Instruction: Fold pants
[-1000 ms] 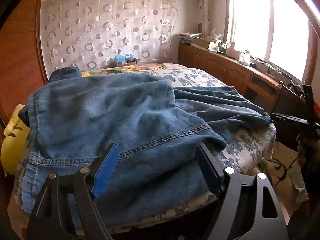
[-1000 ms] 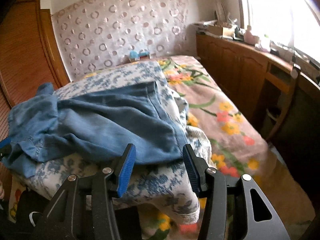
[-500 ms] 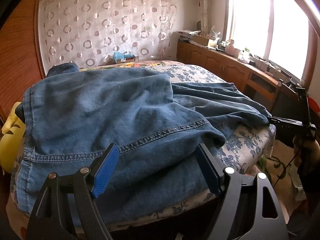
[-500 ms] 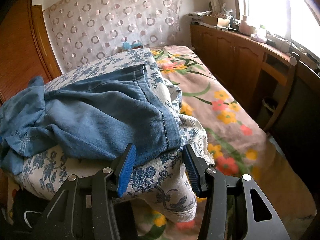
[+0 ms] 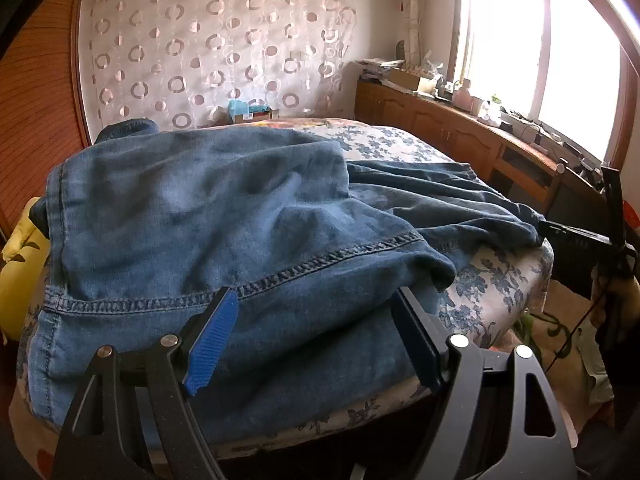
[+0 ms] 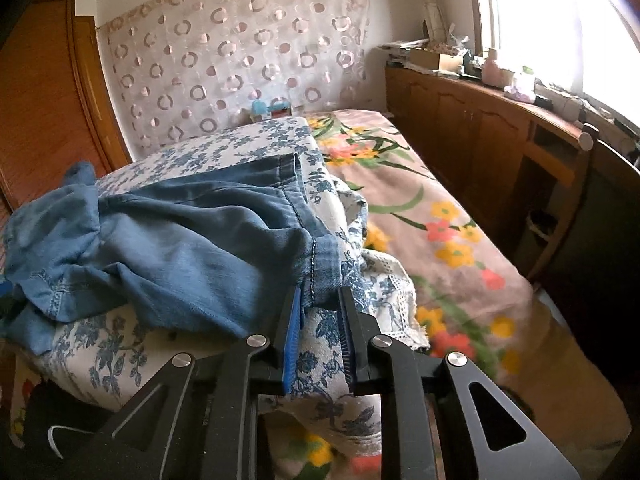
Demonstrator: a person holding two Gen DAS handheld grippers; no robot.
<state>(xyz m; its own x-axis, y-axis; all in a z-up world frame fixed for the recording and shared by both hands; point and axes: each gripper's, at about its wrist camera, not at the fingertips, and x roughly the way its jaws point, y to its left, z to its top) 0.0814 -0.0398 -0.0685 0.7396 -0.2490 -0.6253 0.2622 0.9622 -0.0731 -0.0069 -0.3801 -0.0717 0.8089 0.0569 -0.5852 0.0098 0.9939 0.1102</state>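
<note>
Blue denim pants lie crumpled across a bed with a blue-flowered cover. My left gripper is open, its jaws wide apart over the near edge of the pants by a stitched seam. In the right wrist view the pants stretch to the left, and my right gripper has its jaws nearly closed around the hem corner of a leg. The right gripper also shows in the left wrist view at the far leg end.
A wooden cabinet with clutter runs under the window on the right. A floral bedspread covers the bed's right side. A wooden wardrobe stands on the left. A yellow cushion lies left of the pants.
My right gripper has moved in to the leg hem and its jaws have closed on it. My left gripper has edged closer to the pants and stayed open.
</note>
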